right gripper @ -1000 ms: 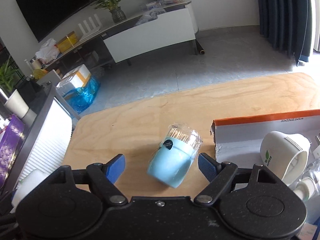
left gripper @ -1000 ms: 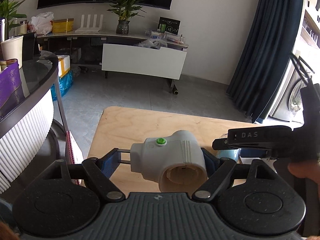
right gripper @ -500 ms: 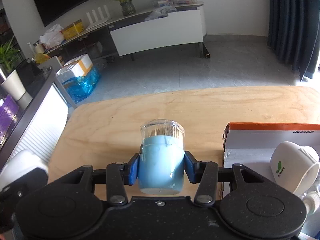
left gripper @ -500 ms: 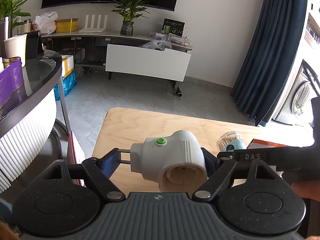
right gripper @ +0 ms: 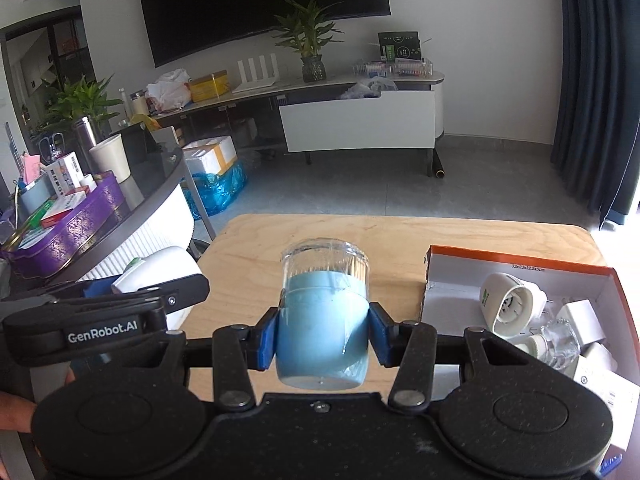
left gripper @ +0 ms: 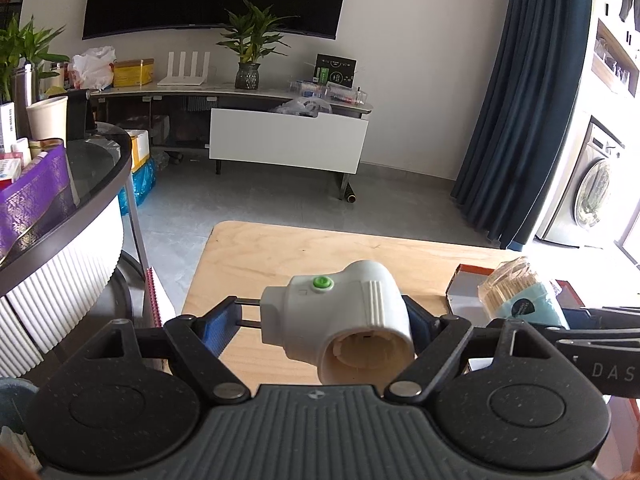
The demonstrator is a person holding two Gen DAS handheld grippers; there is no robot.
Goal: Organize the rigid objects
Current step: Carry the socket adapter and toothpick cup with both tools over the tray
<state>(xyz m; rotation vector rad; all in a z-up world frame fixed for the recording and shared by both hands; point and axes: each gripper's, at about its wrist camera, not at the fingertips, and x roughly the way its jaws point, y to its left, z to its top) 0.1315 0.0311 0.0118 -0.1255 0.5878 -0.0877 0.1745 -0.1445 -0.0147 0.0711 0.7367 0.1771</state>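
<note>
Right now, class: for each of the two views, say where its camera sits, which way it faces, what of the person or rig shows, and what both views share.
Left wrist: on the left gripper, facing forward and down over the wooden table; its jaws clamp a white adapter.
Right wrist: on the right gripper, facing likewise; its jaws grip a blue toothpick jar; a hand shows at left.
Shared: table, orange-rimmed box, jar, adapter.

I see the box (right gripper: 436,280) on the table (right gripper: 400,236) at my right, adapters (right gripper: 510,306) inside; the counter (right gripper: 156,184) stands left.
</note>
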